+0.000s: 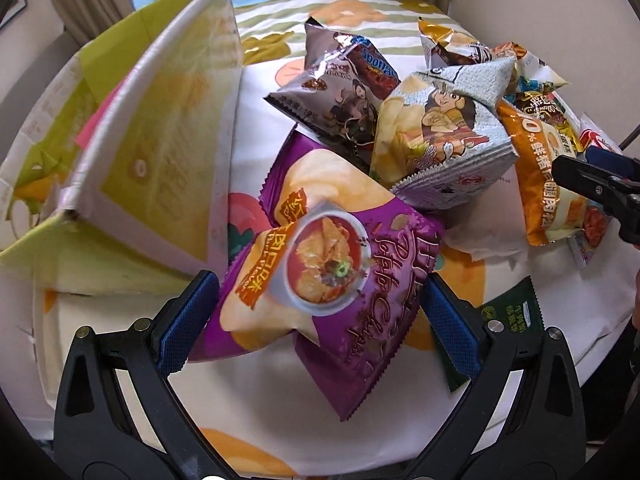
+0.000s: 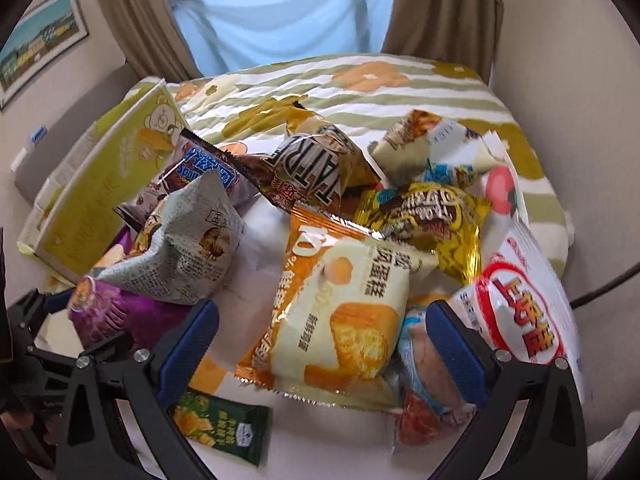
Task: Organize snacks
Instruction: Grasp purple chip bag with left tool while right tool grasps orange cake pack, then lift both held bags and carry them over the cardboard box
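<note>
Purple chip bag (image 1: pixel 332 280) between spread left gripper (image 1: pixel 320 320) pads, unclamped; orange cake packet (image 2: pixel 340 312) inside wide-open right gripper (image 2: pixel 322 344).

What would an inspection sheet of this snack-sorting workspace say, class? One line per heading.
Surface: fruit-print cloth, mostly covered.
Job's things: purple chip bag, grey cartoon bag, orange cake packet, green packet, piled beside the tilted yellow-green box.
Clutter: nothing seen.
Grippers: left gripper open around the purple bag; right gripper open around the cake packet.
Cables: dark cable at the right edge.
Surroundings: curtains, framed picture.
</note>
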`<action>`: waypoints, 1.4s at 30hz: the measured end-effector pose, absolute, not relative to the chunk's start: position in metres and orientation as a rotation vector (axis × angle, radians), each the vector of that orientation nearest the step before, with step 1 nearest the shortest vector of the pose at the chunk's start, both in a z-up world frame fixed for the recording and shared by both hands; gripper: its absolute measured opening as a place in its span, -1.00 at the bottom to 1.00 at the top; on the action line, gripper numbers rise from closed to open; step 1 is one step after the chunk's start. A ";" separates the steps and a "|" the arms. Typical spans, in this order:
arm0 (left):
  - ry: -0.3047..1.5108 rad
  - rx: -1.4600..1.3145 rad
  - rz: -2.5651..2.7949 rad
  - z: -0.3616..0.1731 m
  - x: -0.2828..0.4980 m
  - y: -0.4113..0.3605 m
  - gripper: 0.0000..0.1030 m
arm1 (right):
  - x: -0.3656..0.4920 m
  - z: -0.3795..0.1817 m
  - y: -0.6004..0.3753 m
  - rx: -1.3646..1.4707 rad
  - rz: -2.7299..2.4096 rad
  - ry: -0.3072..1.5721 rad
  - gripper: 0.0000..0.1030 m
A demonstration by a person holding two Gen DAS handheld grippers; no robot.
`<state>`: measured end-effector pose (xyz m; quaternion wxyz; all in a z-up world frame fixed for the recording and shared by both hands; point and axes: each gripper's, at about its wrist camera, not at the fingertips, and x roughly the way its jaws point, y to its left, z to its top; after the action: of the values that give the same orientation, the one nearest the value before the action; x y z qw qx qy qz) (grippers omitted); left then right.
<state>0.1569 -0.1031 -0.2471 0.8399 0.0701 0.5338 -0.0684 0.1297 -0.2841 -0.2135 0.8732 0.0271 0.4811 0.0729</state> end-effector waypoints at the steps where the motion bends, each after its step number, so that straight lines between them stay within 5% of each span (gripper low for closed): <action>1: 1.132 0.150 -0.149 -0.250 0.158 -0.104 0.93 | 0.130 -0.215 -0.282 0.044 0.148 1.006 1.00; 7: 1.134 0.140 -0.169 -0.268 0.166 -0.108 0.93 | 0.136 -0.223 -0.275 0.035 0.159 1.029 1.00; 24: 1.082 0.086 -0.199 -0.273 0.150 -0.093 0.42 | 0.141 -0.233 -0.269 0.007 0.154 1.037 0.98; 30: 1.071 0.084 -0.185 -0.269 0.148 -0.093 0.41 | 0.144 -0.239 -0.269 -0.022 0.109 1.060 0.51; 42: 1.029 0.078 -0.143 -0.249 0.121 -0.097 0.41 | 0.133 -0.230 -0.277 0.012 0.094 1.028 0.14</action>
<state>0.1213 -0.0966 -0.2491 0.8675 0.0372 0.4913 -0.0683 0.1326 -0.2773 -0.2302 0.8696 0.0057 0.4916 0.0448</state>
